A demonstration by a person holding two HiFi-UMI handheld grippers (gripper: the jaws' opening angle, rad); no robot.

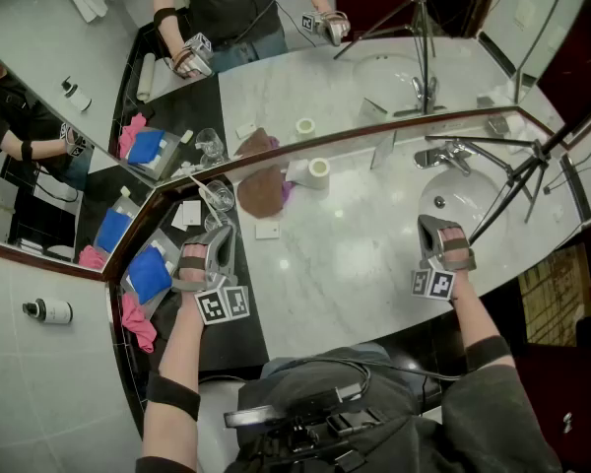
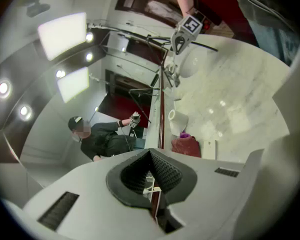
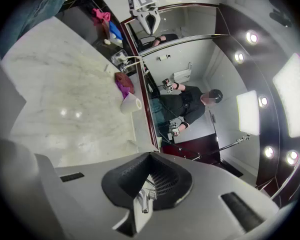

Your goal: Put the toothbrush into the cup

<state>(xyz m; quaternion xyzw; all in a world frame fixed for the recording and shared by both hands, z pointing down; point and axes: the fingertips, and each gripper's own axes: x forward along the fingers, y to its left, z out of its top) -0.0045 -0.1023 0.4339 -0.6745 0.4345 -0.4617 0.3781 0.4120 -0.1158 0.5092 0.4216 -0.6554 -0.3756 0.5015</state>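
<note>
We've left gripper [image 1: 221, 235] and right gripper [image 1: 432, 229] both clenched, empty, parked lower-centre; likely because slim white plastic toothbrush [image 1: 201, 186] already leans in clear glass cup [image 1: 222, 198], left of centre by mirror [image 1: 266, 82].

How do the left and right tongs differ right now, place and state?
Place: the left tongs hang over the marble counter's left end; the right tongs hang by the white sink basin. Aim: the left tongs point at the clear glass cup; the right tongs point toward the chrome tap. Shared: both are shut, empty and tipped slightly downward.
</note>
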